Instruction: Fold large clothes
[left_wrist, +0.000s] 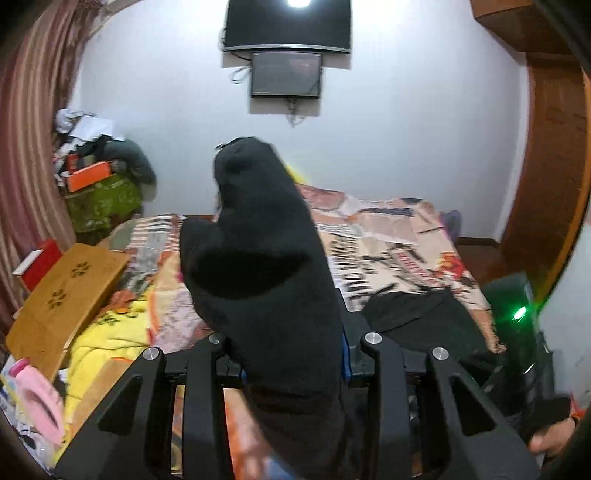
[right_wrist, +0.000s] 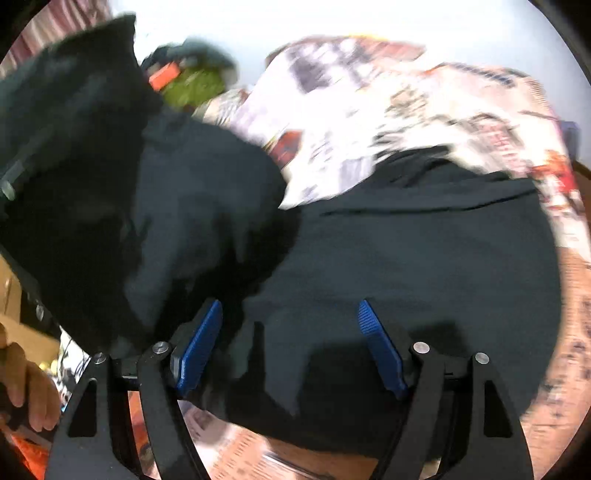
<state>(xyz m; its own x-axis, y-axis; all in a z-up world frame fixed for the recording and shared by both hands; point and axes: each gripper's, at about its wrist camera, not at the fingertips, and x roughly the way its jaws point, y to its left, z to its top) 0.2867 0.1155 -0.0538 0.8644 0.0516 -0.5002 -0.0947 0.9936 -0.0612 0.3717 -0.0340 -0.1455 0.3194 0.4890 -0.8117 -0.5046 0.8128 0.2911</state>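
Note:
A large black garment lies on the patterned bedsheet (right_wrist: 369, 110). In the left wrist view a bunched fold of the black garment (left_wrist: 258, 258) rises up from between the fingers of my left gripper (left_wrist: 291, 332), which is shut on it and held high over the bed. The remainder of the cloth (left_wrist: 417, 317) lies flat at the right. My right gripper (right_wrist: 290, 310) hovers open just over the flat part of the garment (right_wrist: 424, 251), and its blue pads (right_wrist: 380, 350) are bare. The lifted part (right_wrist: 74, 147) hangs at the left of that view.
A wooden lap table (left_wrist: 66, 295), a yellow blanket (left_wrist: 110, 332) and a pink slipper (left_wrist: 37, 402) crowd the bed's left side. Clutter (left_wrist: 99, 177) is piled in the far corner below a curtain (left_wrist: 29, 147). Screens (left_wrist: 286, 74) hang on the wall; a wooden wardrobe (left_wrist: 546, 184) stands at the right.

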